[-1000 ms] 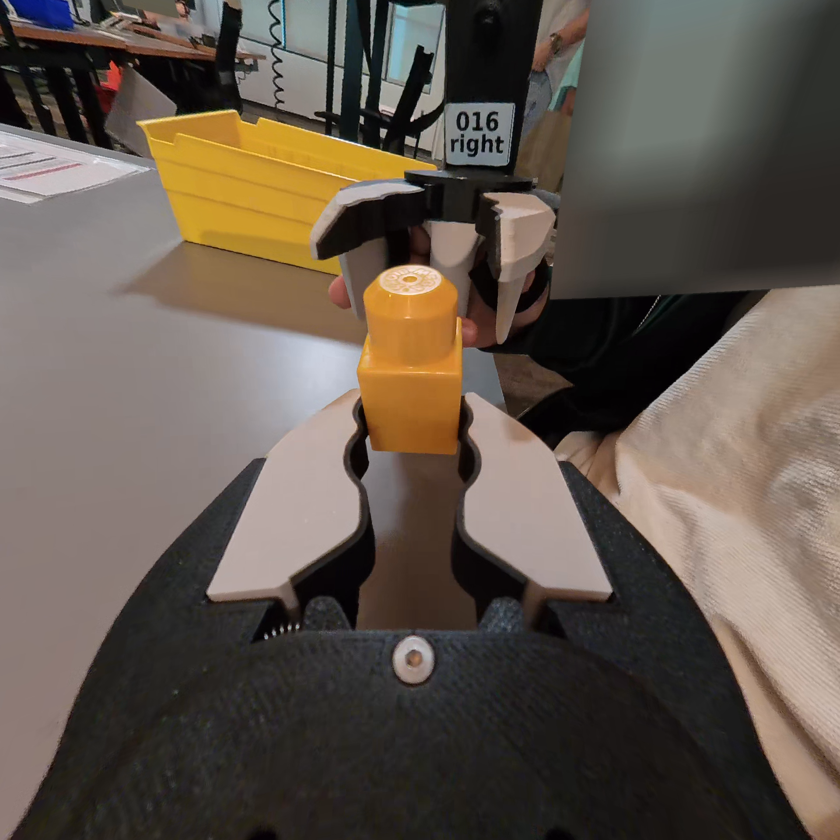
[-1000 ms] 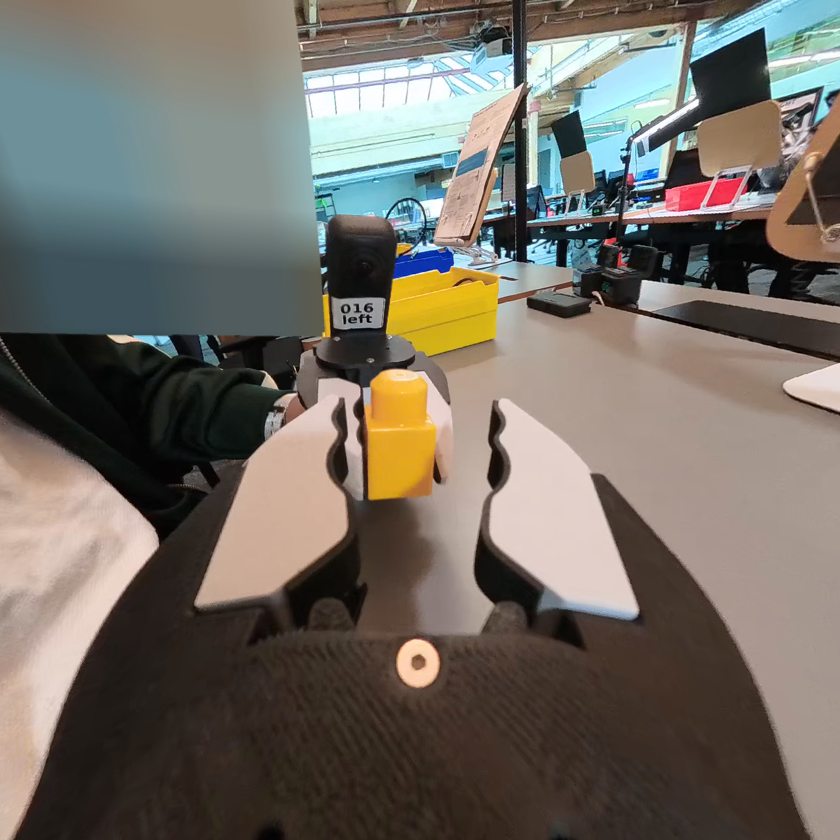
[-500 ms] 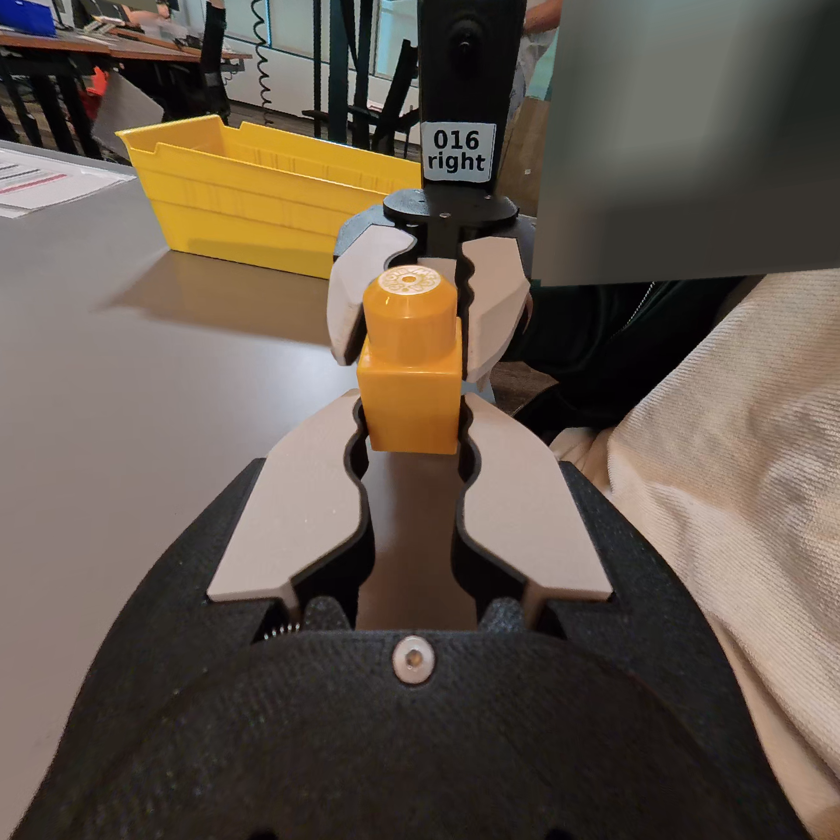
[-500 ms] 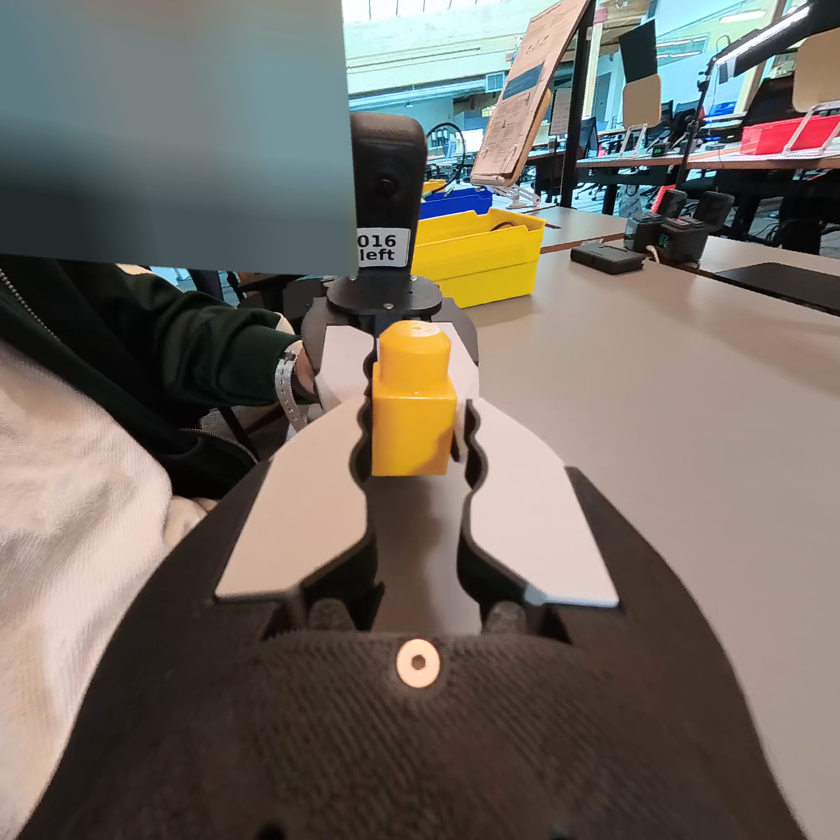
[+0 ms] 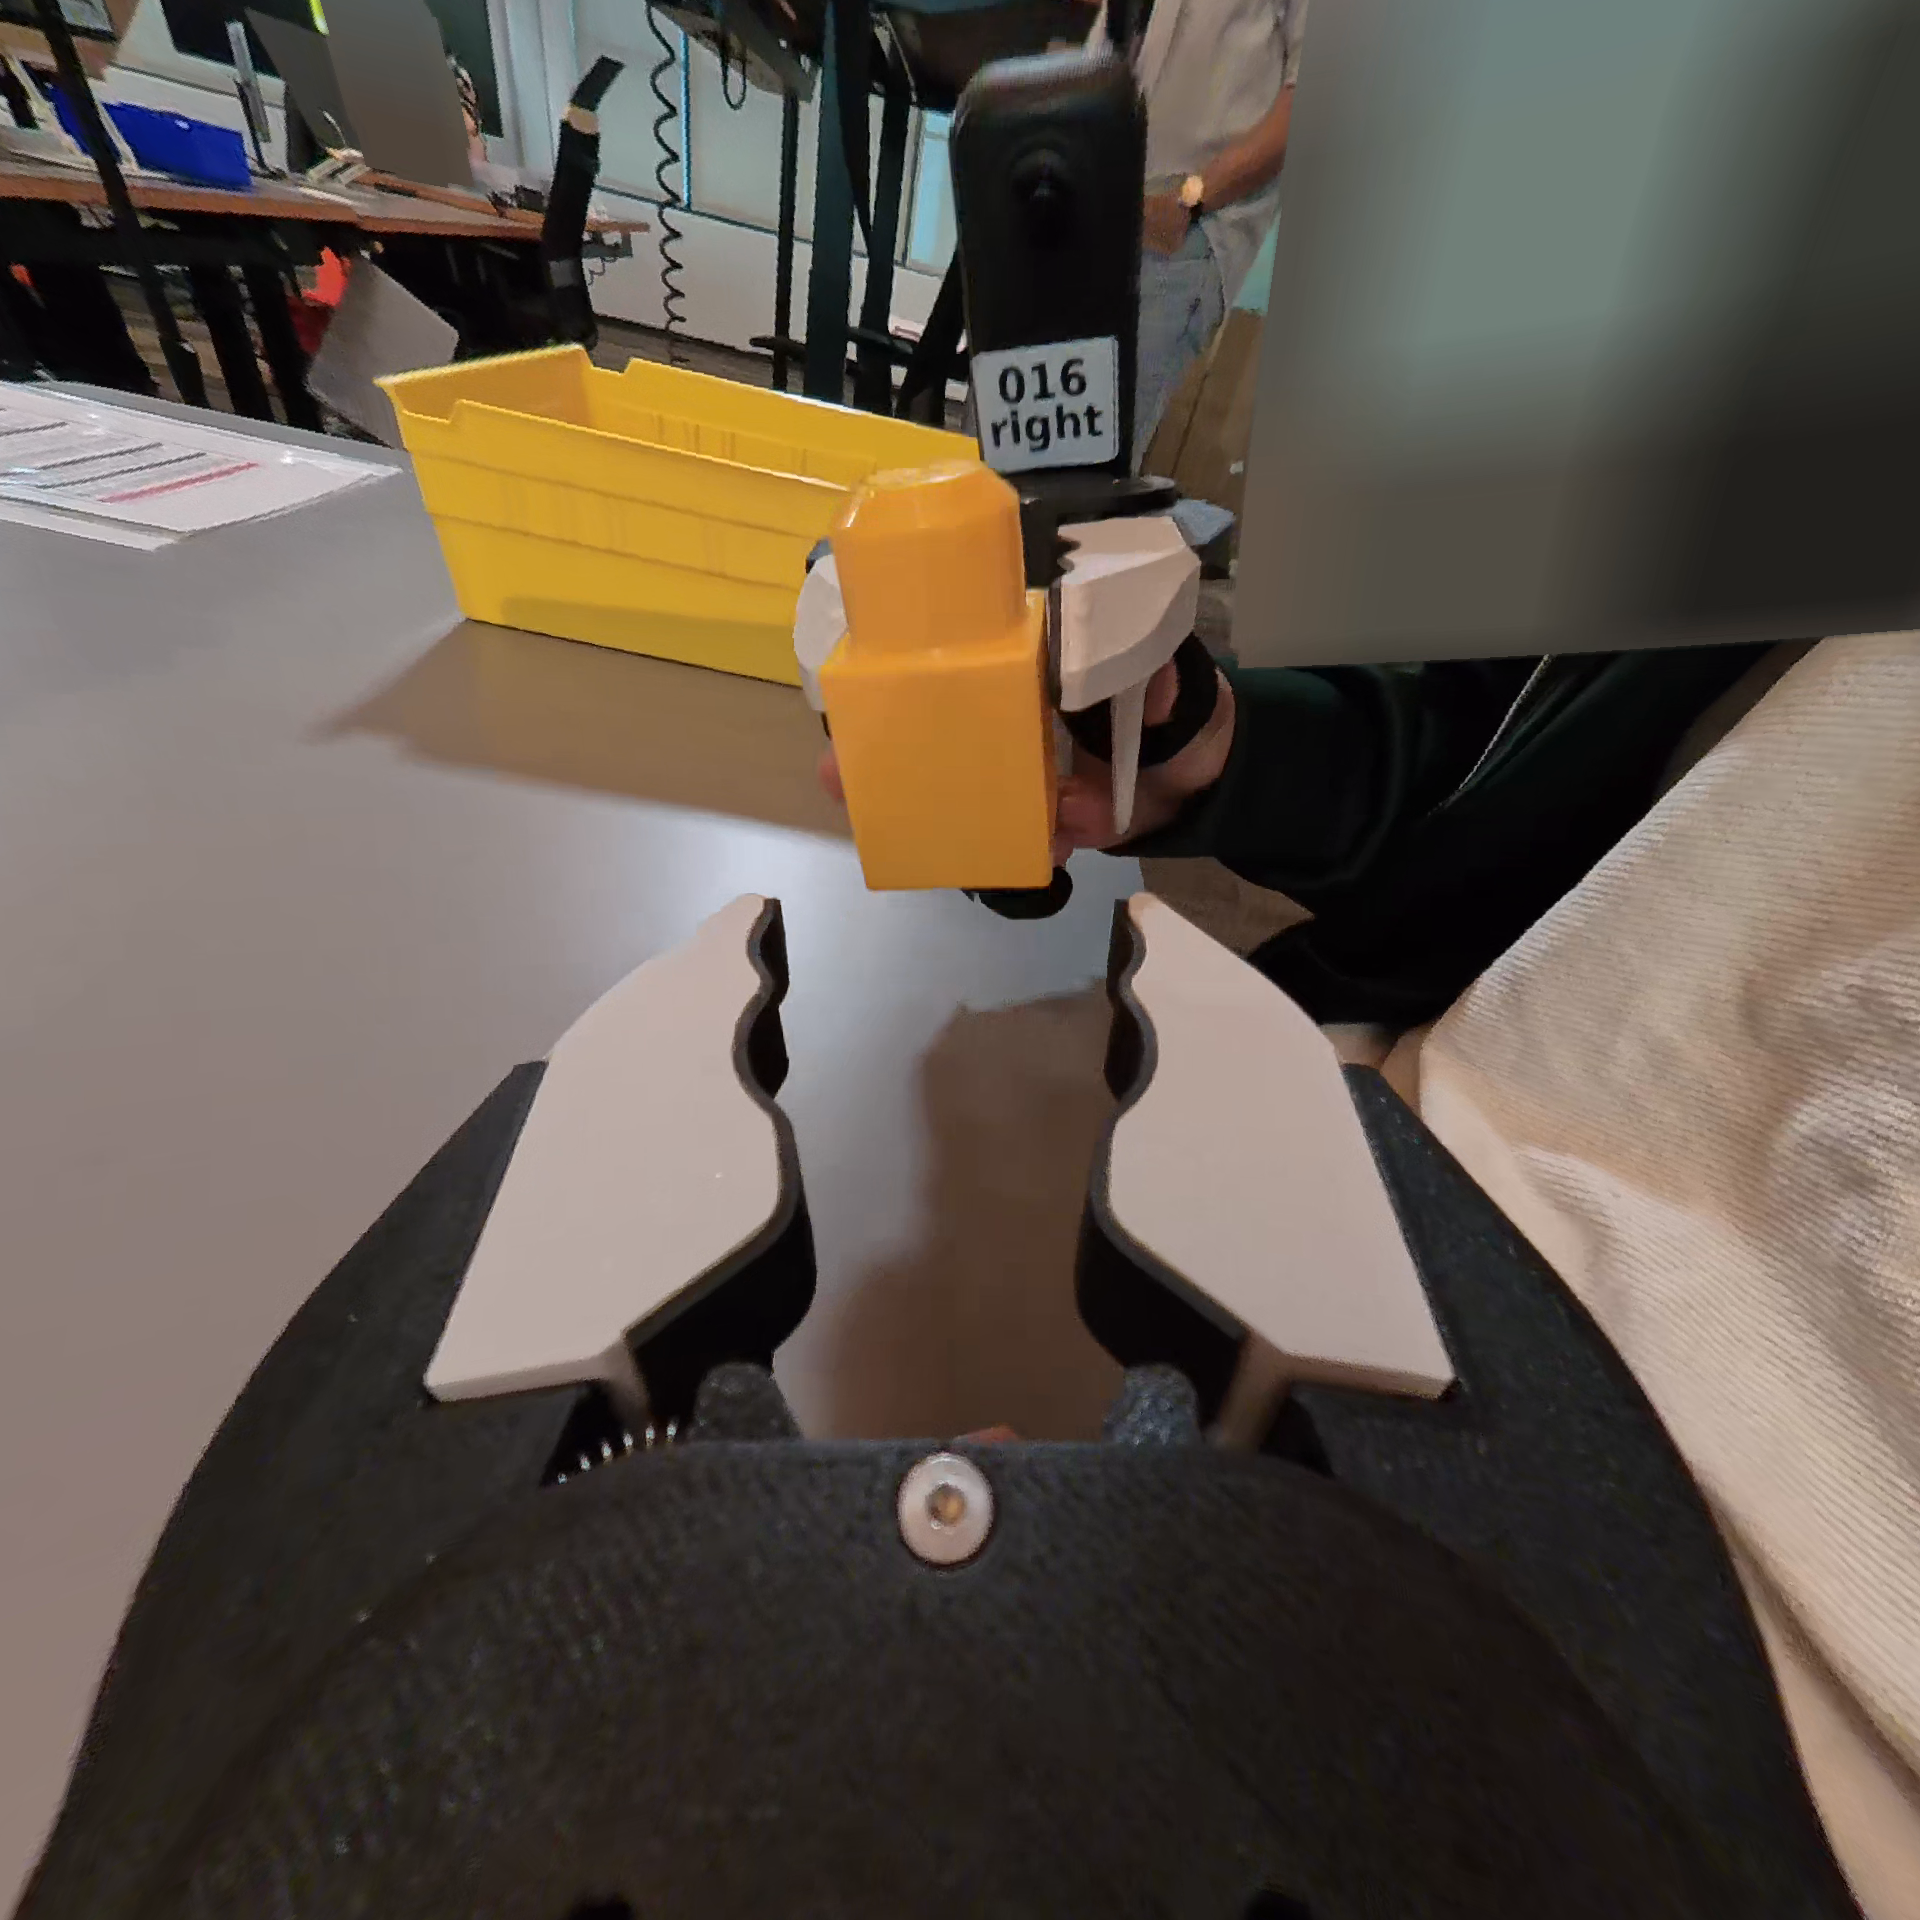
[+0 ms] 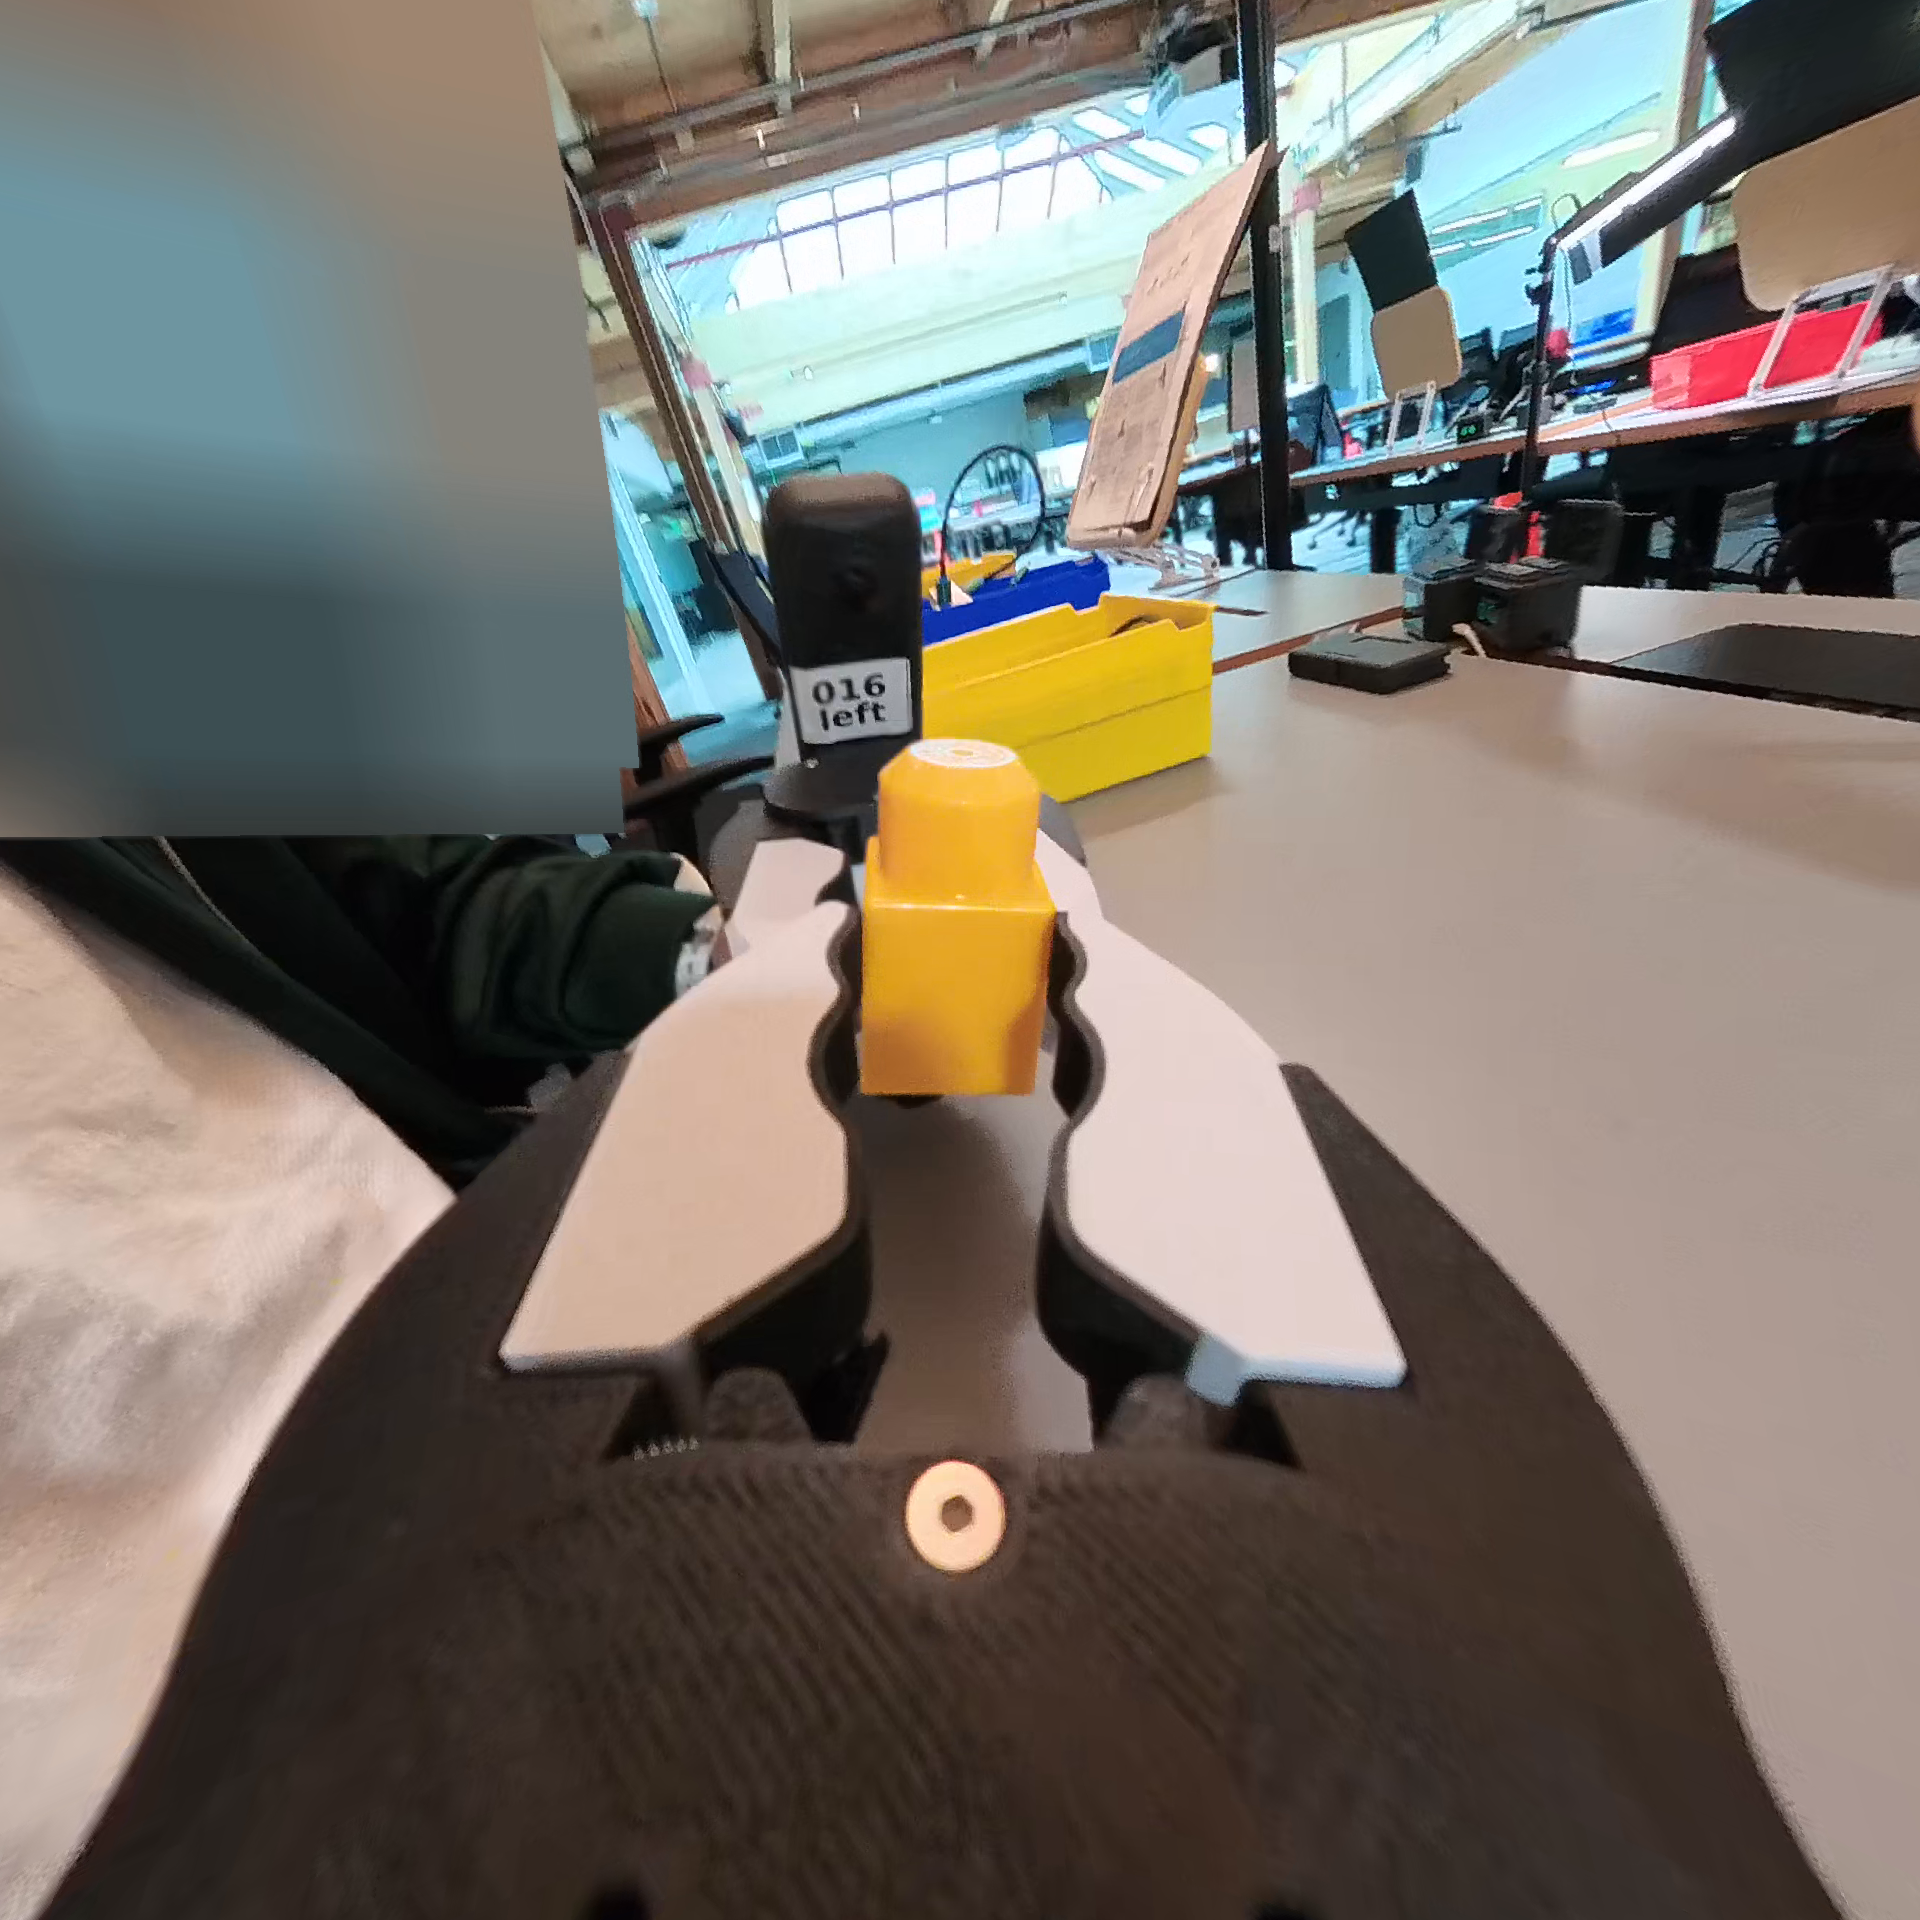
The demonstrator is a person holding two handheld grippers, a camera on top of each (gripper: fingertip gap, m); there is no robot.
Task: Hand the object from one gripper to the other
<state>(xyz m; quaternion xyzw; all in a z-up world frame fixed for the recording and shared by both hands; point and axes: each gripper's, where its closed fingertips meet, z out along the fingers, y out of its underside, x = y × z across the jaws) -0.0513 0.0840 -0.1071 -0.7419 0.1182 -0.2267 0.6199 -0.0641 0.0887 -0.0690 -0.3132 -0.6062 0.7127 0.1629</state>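
A grey bench [image 6: 1507,935] carries a yellow bin [image 6: 1081,686]. Behind it stand long desks [image 6: 1558,436], black monitors [image 6: 1392,249], exposed ceiling beams [image 6: 831,94] and bright high windows [image 6: 935,218].

My left claw [image 5: 943,920] is hanging spread and empty over the grey counter [image 5: 260,883], while my right claw [image 5: 940,665] ahead is gripping the upright yellow block [image 5: 940,717] before a yellow bin [image 5: 634,509].

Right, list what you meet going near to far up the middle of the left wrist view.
left gripper, open → yellow block → right gripper clamping it → yellow bin on the grey table.
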